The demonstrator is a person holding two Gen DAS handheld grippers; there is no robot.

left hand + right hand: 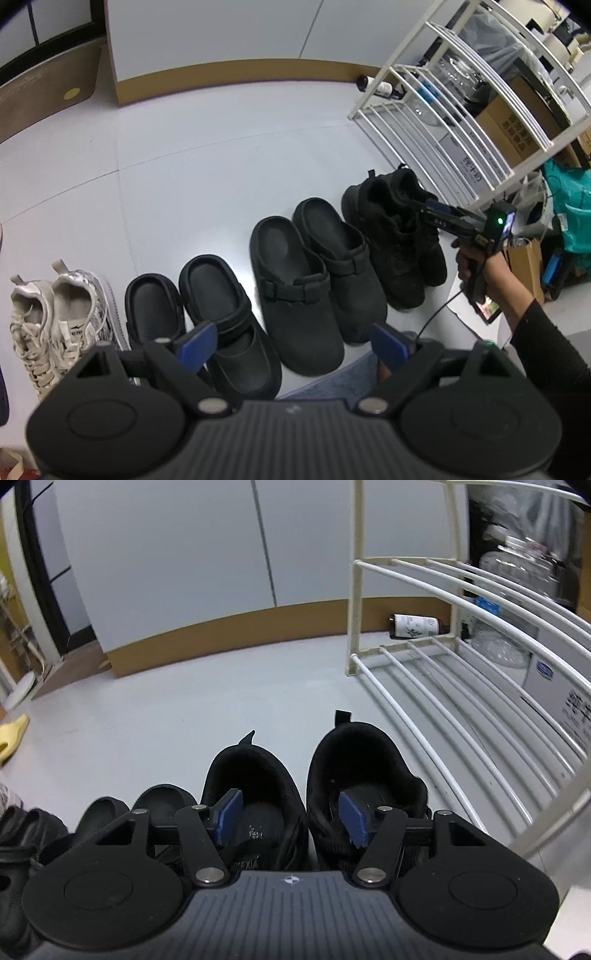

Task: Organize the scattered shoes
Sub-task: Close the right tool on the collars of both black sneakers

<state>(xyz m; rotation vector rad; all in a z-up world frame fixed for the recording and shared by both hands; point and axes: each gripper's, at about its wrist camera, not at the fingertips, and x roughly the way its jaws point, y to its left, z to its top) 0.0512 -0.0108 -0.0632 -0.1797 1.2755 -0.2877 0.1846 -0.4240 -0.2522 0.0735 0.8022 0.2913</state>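
Note:
Pairs of shoes stand in a row on the pale floor: white sneakers (55, 314), small black slip-ons (199, 314), strapped black clogs (314, 280), and black sneakers (395, 236) nearest the rack. My left gripper (295, 343) hovers open above the slip-ons and clogs, holding nothing. A hand holds my right gripper (432, 212) at the black sneakers. In the right wrist view it (291, 819) is open. One blue pad (229, 819) sits inside the left sneaker (255, 794) and the other inside the right sneaker (365, 768), with their inner collars between the fingers.
A white slatted shoe rack (461, 664) stands just right of the sneakers, its lower shelf bare. A bottle (417, 626) lies on the floor behind it. A yellow slipper (11, 734) sits far left. Boxes (517, 125) and bags (569, 206) crowd the space beyond the rack.

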